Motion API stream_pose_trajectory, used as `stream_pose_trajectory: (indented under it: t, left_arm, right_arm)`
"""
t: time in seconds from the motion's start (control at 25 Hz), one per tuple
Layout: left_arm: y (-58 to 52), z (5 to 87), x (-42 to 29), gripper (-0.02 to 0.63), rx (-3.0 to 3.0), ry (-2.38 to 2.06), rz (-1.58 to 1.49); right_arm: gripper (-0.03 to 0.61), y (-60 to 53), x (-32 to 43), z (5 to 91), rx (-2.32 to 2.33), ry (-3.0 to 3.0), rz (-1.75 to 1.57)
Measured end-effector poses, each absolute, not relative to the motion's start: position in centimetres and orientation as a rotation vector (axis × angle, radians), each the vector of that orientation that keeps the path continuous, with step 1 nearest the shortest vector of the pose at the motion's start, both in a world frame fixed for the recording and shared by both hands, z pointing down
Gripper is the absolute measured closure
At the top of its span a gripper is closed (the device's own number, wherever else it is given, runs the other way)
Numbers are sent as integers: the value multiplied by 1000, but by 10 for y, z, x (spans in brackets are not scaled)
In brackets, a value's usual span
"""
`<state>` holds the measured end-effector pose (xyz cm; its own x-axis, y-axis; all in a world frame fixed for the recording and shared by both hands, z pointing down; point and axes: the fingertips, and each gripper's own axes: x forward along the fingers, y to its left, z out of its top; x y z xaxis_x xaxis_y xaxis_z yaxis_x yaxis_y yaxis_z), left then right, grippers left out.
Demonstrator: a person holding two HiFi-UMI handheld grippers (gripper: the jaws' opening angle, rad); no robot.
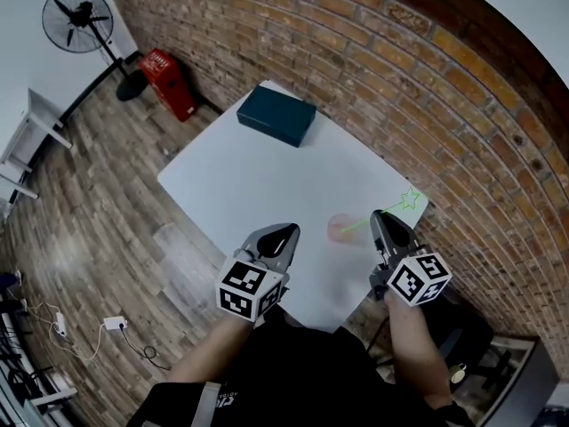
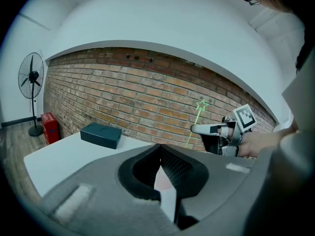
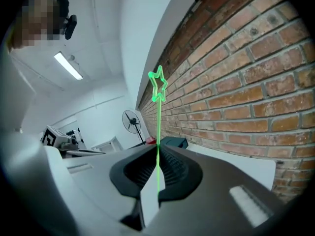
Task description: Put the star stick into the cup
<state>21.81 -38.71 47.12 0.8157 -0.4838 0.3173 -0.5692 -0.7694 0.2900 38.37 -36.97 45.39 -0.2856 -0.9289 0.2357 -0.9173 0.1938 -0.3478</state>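
Observation:
The green star stick (image 1: 396, 206) is held in my right gripper (image 1: 381, 218), which is shut on its thin shaft. In the right gripper view the stick (image 3: 158, 132) rises straight up from the closed jaws of the gripper (image 3: 157, 150) to its star outline. The stick's lower end reaches toward a pale pink translucent cup (image 1: 339, 228), which stands on the white table (image 1: 267, 176) just left of that gripper. My left gripper (image 1: 286, 232) hovers left of the cup, shut with nothing in it (image 2: 159, 148). The left gripper view shows the right gripper (image 2: 197, 129) and the star (image 2: 202, 104) off to its right.
A dark teal box (image 1: 276, 114) lies at the table's far end, also the box (image 2: 101, 134) in the left gripper view. A brick wall (image 1: 427, 105) runs close along the table's right side. A red container (image 1: 167, 82) and a standing fan (image 1: 82, 18) are on the wooden floor.

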Motion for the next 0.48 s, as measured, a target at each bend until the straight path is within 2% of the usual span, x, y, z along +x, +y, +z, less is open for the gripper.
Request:
stream_pose_trajectory:
  t: [0.48]
  left_arm:
    - [-398, 514, 216, 606, 2495, -904, 404]
  right_arm:
    - [563, -403, 382, 530, -1760, 2516, -894]
